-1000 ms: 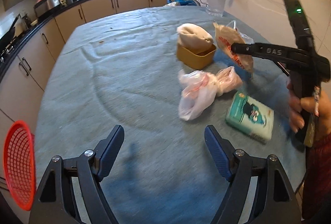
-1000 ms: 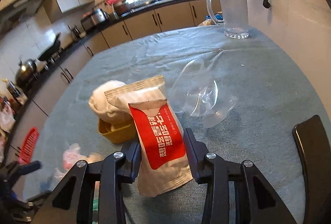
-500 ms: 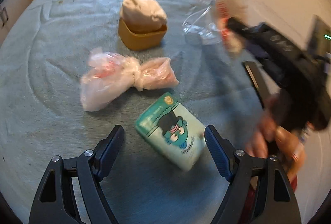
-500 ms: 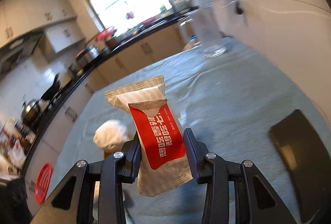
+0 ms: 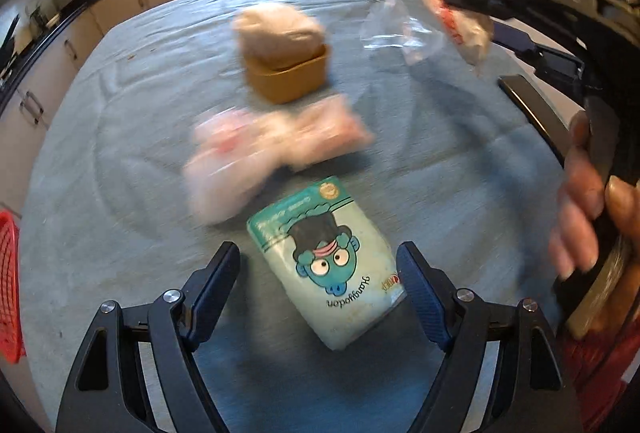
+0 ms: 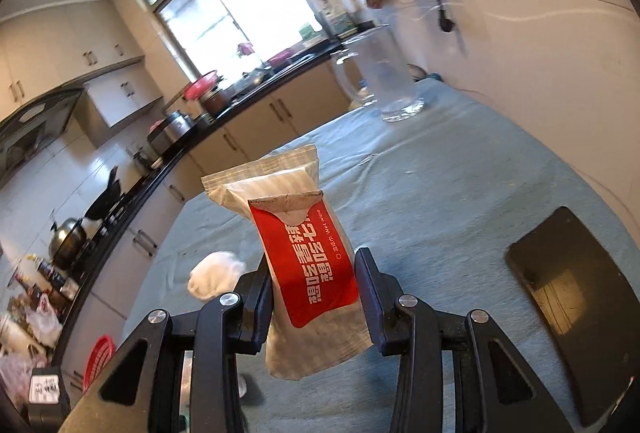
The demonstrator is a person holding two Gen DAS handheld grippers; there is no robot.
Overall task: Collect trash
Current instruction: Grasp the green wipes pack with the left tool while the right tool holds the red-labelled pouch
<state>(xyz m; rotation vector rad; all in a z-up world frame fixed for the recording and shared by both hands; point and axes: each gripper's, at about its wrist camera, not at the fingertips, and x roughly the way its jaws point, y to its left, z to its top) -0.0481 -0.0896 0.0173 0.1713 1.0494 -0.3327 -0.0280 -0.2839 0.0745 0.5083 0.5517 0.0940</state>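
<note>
My right gripper (image 6: 314, 287) is shut on a wet wipe pack (image 6: 308, 257) with a red label, held above the table; the same pack (image 5: 452, 5) shows at the upper right of the left wrist view. My left gripper (image 5: 318, 279) stands open over a pale green tissue pack (image 5: 326, 261) with a cartoon face, which lies between the fingers untouched. Beyond it lie a knotted pink plastic bag (image 5: 264, 157), a tan box holding a crumpled white wad (image 5: 286, 57), and a clear plastic wrapper (image 5: 400, 33).
The table wears a grey-blue cloth (image 5: 120, 137). A glass jug (image 6: 384, 77) stands at its far end and a dark flat slab (image 6: 568, 297) lies near the wall. A red basket (image 5: 8, 285) sits off the left edge. A hand (image 5: 588, 217) grips the right tool.
My left gripper has swung right across the table to straddle the green tissue pack. The right gripper has lifted and tilted up with the wet wipe pack still in its jaws.
</note>
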